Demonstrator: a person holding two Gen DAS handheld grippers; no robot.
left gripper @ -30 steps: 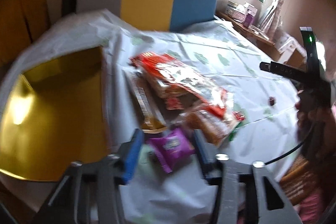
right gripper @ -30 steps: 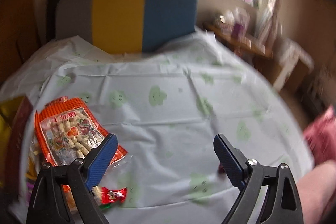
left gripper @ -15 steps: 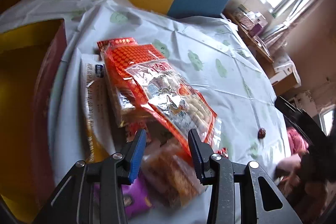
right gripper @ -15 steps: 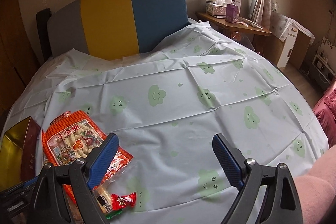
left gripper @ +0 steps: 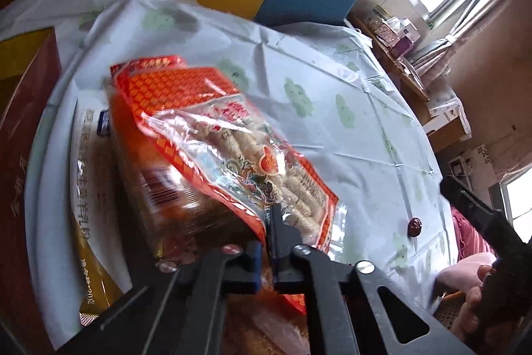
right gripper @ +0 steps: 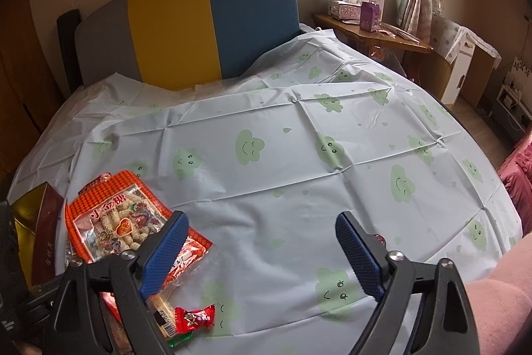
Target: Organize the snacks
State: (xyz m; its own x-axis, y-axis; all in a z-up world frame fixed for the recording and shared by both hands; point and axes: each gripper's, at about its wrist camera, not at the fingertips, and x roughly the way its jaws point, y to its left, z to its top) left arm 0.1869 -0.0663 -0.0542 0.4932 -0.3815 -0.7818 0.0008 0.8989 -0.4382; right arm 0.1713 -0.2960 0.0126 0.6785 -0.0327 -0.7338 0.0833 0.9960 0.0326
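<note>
My left gripper is shut on the near edge of an orange snack bag with a clear window of puffed sticks. The bag lies on a pile with a second orange packet and a white-and-gold flat pack under it. The same bag shows at the lower left of the right wrist view. My right gripper is open and empty above the tablecloth. A small red wrapped candy lies by its left finger.
A round table with a pale cloud-print cloth holds everything. A red box with a gold inside stands at the left edge. A small dark red candy lies alone on the cloth. A yellow-and-blue chair back stands behind.
My left gripper has moved forward from the purple candy to the orange bag and closed on its edge. My right gripper has stayed open and steadied.
</note>
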